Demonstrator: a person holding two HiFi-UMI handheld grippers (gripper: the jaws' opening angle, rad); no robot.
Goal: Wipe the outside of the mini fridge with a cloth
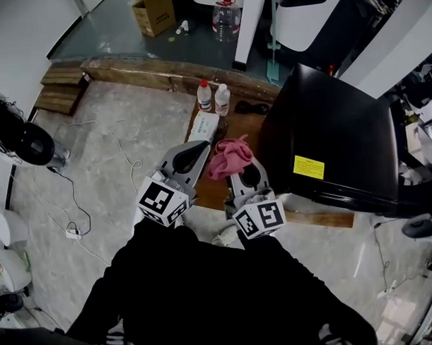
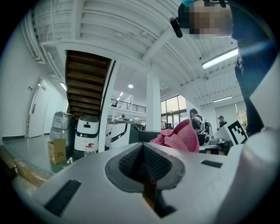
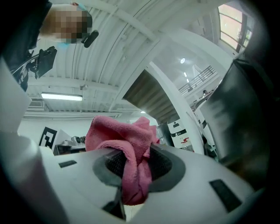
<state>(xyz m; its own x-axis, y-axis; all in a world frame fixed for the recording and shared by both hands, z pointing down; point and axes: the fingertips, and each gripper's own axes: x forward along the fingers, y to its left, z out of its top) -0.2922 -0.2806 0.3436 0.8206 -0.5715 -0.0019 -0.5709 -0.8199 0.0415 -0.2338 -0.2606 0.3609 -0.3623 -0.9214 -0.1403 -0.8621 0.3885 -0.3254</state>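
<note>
Gripping bunched pink terry cloth [image 3: 118, 135] in right gripper [image 3: 133, 168]; holding left gripper [image 2: 143, 165] closed, empty. Could slip out when rubbed on glossy black mini fridge [image 1: 335, 139]: mostly loose above jaws.

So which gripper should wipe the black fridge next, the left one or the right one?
The right, probably. The right gripper is shut on the pink cloth and sits nearer the black mini fridge. The left gripper is shut on nothing, farther away.

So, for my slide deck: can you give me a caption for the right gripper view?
Right gripper with jaws shut on a pink cloth, black mini fridge at right.
</note>
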